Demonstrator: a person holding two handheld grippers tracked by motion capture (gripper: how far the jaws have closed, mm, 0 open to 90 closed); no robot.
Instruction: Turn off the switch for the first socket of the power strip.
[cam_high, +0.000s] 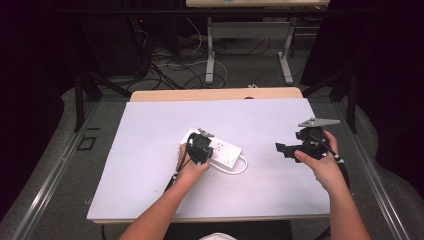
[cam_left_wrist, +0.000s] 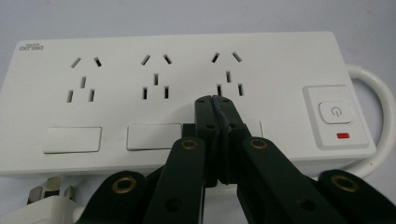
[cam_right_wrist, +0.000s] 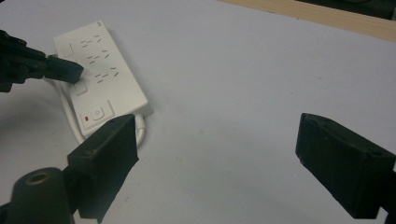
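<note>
Pressure on the power strip (cam_high: 220, 150) looks to be the point of this pose. The white strip lies flat near the middle of the white mat (cam_high: 150, 150), its long axis running from about 10 o'clock to 4 o'clock in the high view, with its cord (cam_high: 243, 166) looping out at the 4 o'clock end. The left gripper (cam_left_wrist: 215, 100) stands over it with its jaws pressed together and nothing between them — a blunt tip, aimed down at the strip's face just below the third set of sockets (cam_left_wrist: 227, 74). I judge the closed tip is used as a pusher, either to pin the strip or to work the small shutter panels (cam_left_wrist: 72, 139) along its near edge; whether it truly touches the plastic I cannot tell.

The power button (cam_left_wrist: 334, 112) with its red mark sits at 3 o'clock of the tip, untouched. A white plug (cam_left_wrist: 44, 205) lies at 7 o'clock, just beside the strip's near edge.

The right gripper (cam_high: 287, 149) hangs well apart at 3 o'clock of the strip, jaws spread wide and empty — likely held ready to fetch the plug while the left steadies the strip.
</note>
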